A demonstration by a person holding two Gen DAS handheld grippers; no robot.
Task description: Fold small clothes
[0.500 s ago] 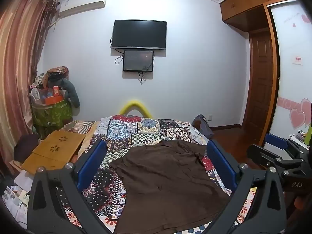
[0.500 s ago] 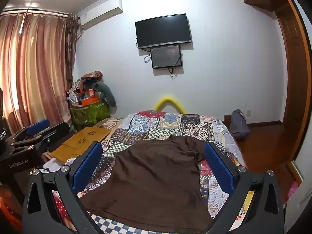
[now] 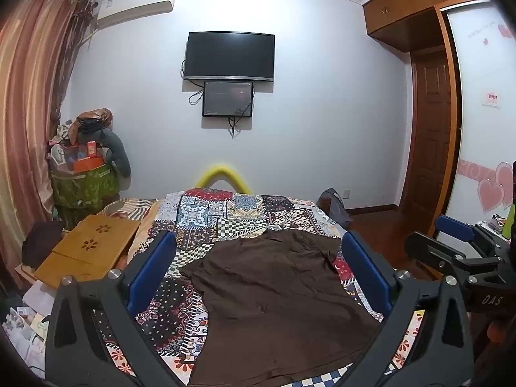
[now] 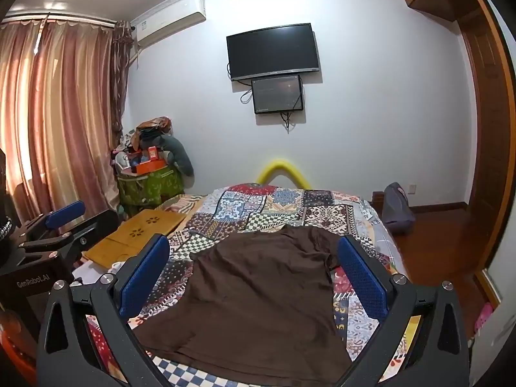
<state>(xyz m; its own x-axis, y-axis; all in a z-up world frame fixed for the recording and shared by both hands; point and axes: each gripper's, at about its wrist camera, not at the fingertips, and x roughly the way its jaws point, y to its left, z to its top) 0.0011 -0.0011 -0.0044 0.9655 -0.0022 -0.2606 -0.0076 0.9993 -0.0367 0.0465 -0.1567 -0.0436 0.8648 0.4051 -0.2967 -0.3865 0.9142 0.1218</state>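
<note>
Nothing has shifted in the last half second: the left claw and right claw still hover wide open and empty above the flat brown shirt on the bed, so folding is unstarted.

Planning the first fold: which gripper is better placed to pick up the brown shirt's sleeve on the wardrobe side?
Right gripper, probably: that sleeve lies just inside its right finger. Both are open.

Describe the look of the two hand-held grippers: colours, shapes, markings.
Both match. The left hand-held gripper and the right hand-held gripper each have black, angular finger arms with elongated cut-out slots and silver bolt heads. The fingers carry flat blue pads with a fine dotted texture. White lettering shows on each body: "GenRobot.AI" on the left one, "DAS" on the right one. No cables, hands or sleeves are visible.
</note>
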